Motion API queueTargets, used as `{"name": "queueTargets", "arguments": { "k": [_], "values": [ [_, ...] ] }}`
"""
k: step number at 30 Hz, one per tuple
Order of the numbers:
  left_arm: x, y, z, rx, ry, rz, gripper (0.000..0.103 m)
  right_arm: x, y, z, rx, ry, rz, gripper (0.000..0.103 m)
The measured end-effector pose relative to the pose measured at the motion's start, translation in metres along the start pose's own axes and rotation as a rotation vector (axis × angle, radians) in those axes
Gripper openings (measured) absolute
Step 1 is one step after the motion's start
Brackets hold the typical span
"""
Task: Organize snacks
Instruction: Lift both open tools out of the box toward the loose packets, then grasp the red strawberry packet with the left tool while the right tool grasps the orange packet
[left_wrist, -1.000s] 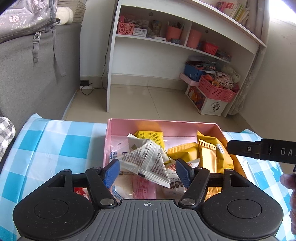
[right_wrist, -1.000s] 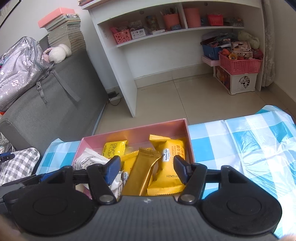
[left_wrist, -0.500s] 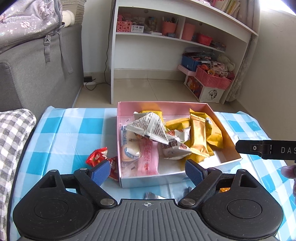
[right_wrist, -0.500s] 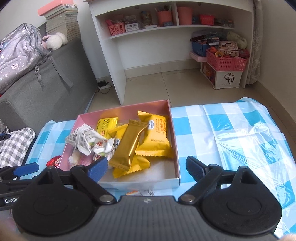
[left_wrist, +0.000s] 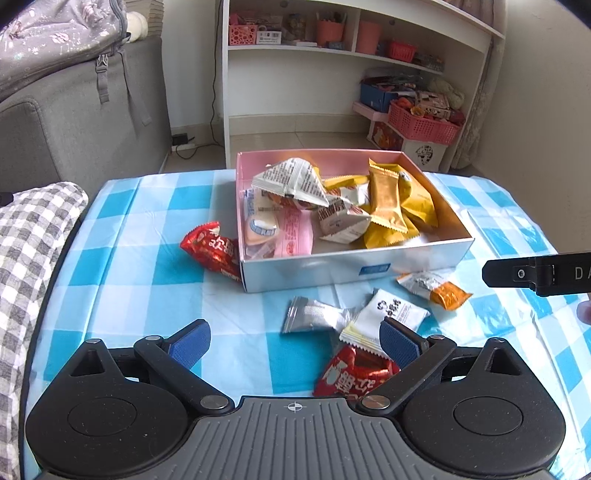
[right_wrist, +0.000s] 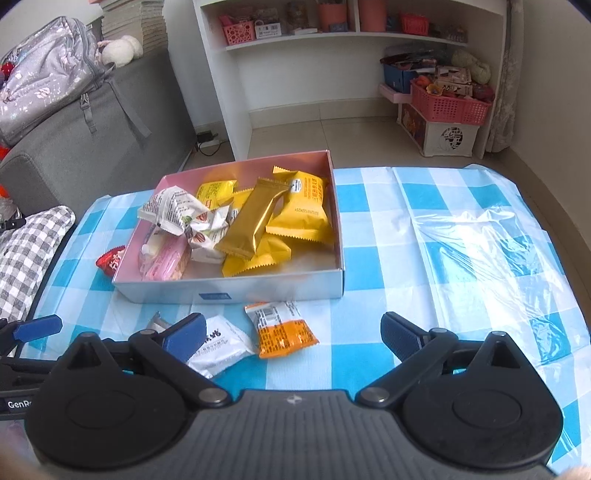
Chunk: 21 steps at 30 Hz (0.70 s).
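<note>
A pink-lined box (left_wrist: 354, 267) (right_wrist: 229, 290) on the checked tablecloth holds several snack packets, yellow, gold and white. Loose packets lie in front of it: a silver one (left_wrist: 314, 315), a white one (left_wrist: 388, 314) (right_wrist: 218, 345), an orange-and-white one (left_wrist: 434, 288) (right_wrist: 282, 328) and a red one (left_wrist: 354, 376). Another red packet (left_wrist: 214, 249) (right_wrist: 109, 260) lies at the box's left side. My left gripper (left_wrist: 295, 345) is open and empty above the near packets. My right gripper (right_wrist: 293, 332) is open and empty, just behind the orange-and-white packet.
A grey sofa (right_wrist: 92, 140) with a backpack stands at the left, a checked cushion (left_wrist: 29, 236) by the table's left edge. A white shelf unit (right_wrist: 332, 55) and pink baskets (right_wrist: 448, 105) stand behind. Crinkled clear plastic (right_wrist: 487, 236) covers the cloth at the right.
Both grippers have pulled back from over the box and opened wider. The loose packets in front of the box have come into view.
</note>
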<state>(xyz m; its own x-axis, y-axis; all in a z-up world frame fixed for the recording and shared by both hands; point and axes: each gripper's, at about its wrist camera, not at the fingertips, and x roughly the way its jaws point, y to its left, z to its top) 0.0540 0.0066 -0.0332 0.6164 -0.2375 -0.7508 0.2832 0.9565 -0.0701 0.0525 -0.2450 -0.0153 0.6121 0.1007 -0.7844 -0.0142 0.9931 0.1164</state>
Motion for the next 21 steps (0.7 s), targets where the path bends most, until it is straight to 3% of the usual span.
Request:
{"name": "queueTargets", "arguments": {
  "k": [9,21],
  "values": [
    [0.002,-0.018,-0.023,0.048,0.006,-0.031,0.099,0.005,-0.010,-0.014,-0.060,0.009,-0.044,0.101],
    [0.015,-0.030,-0.052,0.122,-0.046,-0.077,0.098,0.029,-0.025,-0.031,-0.122,-0.023,0.018,0.101]
  ]
}}
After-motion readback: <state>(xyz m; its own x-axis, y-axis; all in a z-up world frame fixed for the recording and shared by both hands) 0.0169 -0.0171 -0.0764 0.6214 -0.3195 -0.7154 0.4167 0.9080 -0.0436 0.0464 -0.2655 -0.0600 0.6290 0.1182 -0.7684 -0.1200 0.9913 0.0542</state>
